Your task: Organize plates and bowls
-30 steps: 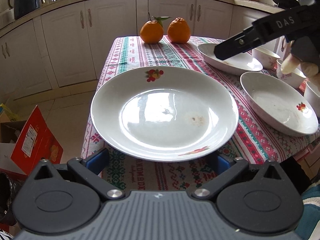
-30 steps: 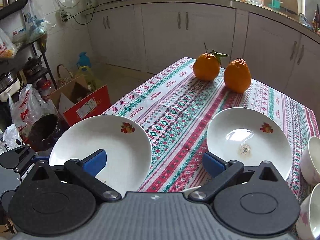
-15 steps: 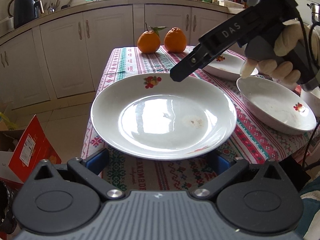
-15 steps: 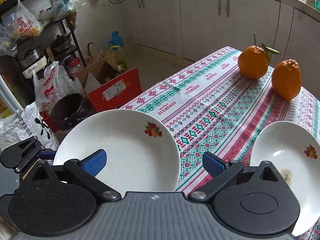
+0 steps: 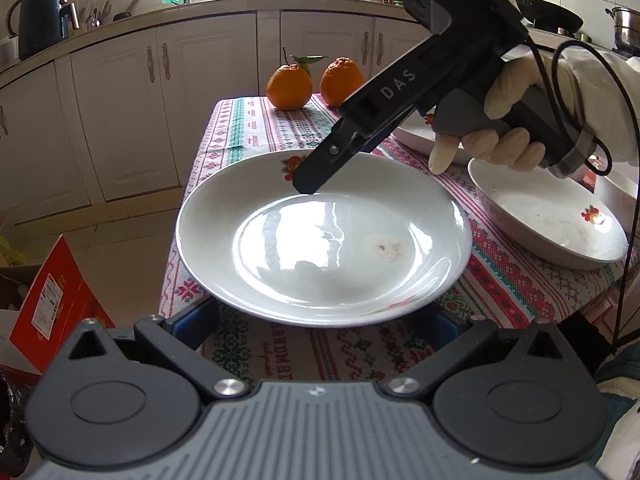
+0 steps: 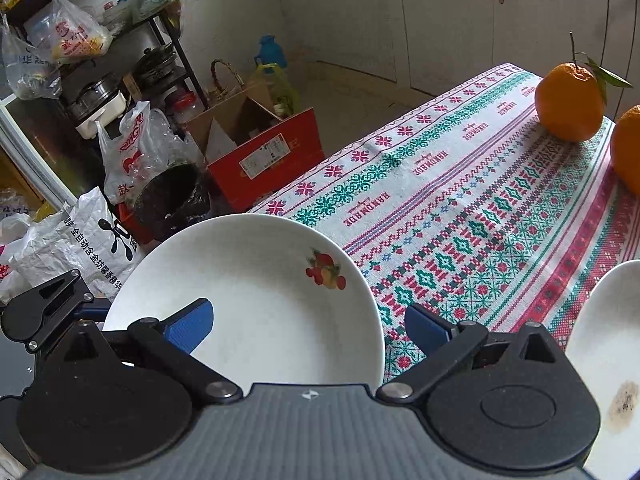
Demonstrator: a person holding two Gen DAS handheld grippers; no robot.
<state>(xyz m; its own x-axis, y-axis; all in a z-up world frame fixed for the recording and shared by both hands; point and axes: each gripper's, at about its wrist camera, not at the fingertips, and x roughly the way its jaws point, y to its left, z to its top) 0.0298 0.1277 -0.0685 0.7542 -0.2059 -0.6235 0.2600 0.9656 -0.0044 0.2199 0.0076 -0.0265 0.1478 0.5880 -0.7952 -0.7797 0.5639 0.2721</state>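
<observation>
A white plate [image 5: 320, 240] with a fruit print juts past the near left edge of the patterned table [image 5: 256, 132]. My left gripper [image 5: 320, 322] stands open below the plate, which hides its fingertips. I cannot tell whether the plate rests on them. A gloved hand [image 5: 516, 120] holds my right gripper [image 5: 316, 176] over the plate's far rim. In the right wrist view that gripper [image 6: 308, 326] is open, with its left pad over the plate [image 6: 260, 300] and its right pad over the cloth. A second plate [image 5: 552, 224] lies to the right and a third [image 5: 416, 132] behind the hand.
Two oranges [image 5: 289, 88] [image 5: 342, 82] stand at the table's far end. A bowl [image 5: 616, 192] shows at the right edge. On the floor to the left lie a red carton [image 6: 264, 160], a dark bucket [image 6: 172, 196] and plastic bags. White cabinets [image 5: 120, 112] lie beyond.
The right gripper has swung left and down, from above the far dishes to over the front plate's far rim. The plate has kept its place against the left gripper while the view tilted up.
</observation>
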